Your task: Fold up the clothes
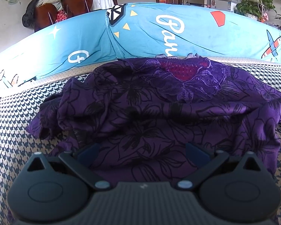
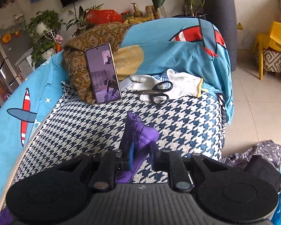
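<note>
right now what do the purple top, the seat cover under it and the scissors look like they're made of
Purple top: thin, soft woven fabric, matte, going by its limp folds; embroidered lace at the neckline.
Seat cover: coarse woven houndstooth cloth with visible weave.
Scissors: dull metal blades and glossy black handles, probably plastic.

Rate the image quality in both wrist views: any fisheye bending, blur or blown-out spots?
Left wrist view: strong fisheye bending curves the blue printed sofa cover; the purple floral garment is sharp, though dark in its folds. Right wrist view: the houndstooth cushion is crisp, the black-handled scissors clear, and the bright tiled floor looks slightly washed out.
</note>
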The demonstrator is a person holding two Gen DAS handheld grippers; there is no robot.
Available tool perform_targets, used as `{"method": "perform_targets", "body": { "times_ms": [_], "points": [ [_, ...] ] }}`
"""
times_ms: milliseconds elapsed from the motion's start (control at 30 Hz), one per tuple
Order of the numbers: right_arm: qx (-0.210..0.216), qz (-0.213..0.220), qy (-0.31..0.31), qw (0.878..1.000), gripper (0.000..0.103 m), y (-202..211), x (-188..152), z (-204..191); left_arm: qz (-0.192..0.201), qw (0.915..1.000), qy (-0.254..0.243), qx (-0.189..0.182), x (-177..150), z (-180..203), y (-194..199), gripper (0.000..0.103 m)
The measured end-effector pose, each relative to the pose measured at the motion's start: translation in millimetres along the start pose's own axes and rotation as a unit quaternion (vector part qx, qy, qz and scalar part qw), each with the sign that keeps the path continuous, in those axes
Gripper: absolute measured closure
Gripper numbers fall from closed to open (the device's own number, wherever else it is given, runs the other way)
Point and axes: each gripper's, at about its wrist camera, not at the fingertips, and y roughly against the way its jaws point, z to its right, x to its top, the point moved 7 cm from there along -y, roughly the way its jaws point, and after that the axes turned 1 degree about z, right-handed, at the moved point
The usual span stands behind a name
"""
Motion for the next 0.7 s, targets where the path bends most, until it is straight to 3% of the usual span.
{"method": "perform_targets", "body": {
  "times_ms": [200, 367, 500, 700],
  "points": [
    [0.008, 0.048, 0.022, 0.999, 0.069, 20.0, 2.9, -7.3, -0.005, 0.9999, -0.009, 0.005, -17.4, -9.1, 7.4, 0.0],
    [0.112, -0.008, 0.067, 0.991, 0.068, 25.8, -29.2, -47.0, -0.003, 1.0, -0.003, 0.002, -32.9, -18.3, 20.2, 0.0],
    [0.193, -0.078, 0.111, 0.972, 0.068, 38.6, -75.3, -77.5, -0.003, 0.9999, 0.008, -0.014, -44.6, -23.9, 31.1, 0.0],
    [0.269, -0.131, 0.209, 0.931, 0.067, 72.4, -158.1, -104.1, 0.0, 0.9999, 0.015, -0.004, -55.5, -34.5, 42.7, 0.0]
  ]
}}
